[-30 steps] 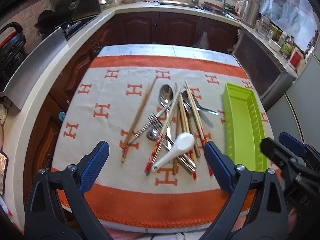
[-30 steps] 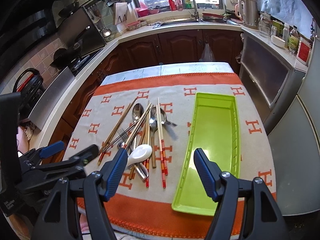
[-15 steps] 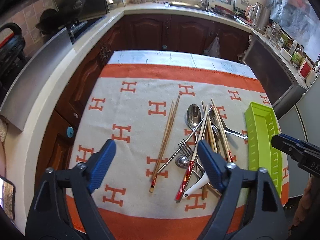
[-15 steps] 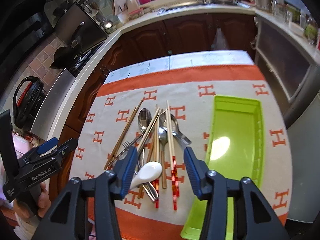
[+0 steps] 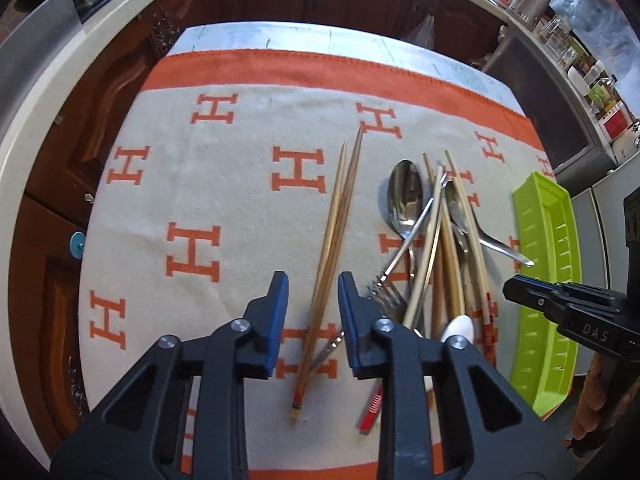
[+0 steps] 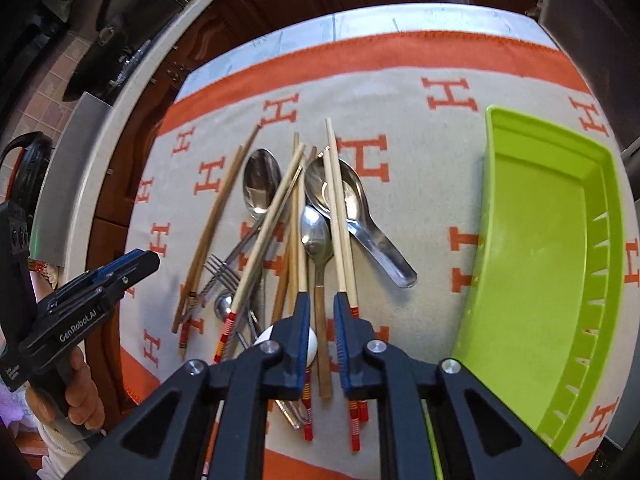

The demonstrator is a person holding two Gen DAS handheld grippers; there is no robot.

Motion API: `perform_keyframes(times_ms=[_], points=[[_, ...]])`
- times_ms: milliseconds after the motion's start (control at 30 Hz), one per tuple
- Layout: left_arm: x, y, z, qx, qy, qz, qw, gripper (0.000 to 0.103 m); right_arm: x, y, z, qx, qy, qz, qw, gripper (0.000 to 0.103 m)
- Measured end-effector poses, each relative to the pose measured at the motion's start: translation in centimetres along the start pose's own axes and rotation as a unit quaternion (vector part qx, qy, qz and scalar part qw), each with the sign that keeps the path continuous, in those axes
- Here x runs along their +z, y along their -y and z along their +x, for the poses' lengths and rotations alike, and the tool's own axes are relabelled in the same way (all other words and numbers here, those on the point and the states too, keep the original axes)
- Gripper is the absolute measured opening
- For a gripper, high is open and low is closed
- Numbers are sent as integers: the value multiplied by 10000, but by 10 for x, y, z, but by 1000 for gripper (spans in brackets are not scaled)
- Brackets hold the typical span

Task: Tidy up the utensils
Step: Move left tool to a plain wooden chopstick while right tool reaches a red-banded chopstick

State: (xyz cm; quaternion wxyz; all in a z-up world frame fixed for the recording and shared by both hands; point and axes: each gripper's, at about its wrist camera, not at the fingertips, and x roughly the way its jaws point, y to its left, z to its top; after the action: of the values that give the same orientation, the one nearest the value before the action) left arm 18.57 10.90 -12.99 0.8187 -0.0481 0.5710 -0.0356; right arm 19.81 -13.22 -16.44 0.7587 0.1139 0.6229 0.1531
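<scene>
Where cloth lies, chopsticks (image 5: 334,236), spoons (image 6: 262,182) heaped

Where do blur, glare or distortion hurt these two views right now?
Left wrist view: fisheye bends the green tray; the chopstick pair smears near the left gripper. Right wrist view: the same pair is streaked, the large spoon glares, and the right gripper hides handles.
</scene>
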Motion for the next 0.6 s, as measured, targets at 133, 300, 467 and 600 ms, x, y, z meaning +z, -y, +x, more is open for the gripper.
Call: perform_keyframes(times_ms=[133,300,467,600], points=[[6,-4,22,20,-202,87,9998,18,3,0,8,-114,-83,-29,9999,11],[11,-2,36,-154,-378,108,9991,18,9,7,17,-141,-187,64,9997,11],[12,1,44,-176,-535,137,9983,18,12,13,25,-168,-272,119,9994,10],[13,3,50,-109,-597,178,9980,18,13,13,30,-194,-296,113,9993,9]])
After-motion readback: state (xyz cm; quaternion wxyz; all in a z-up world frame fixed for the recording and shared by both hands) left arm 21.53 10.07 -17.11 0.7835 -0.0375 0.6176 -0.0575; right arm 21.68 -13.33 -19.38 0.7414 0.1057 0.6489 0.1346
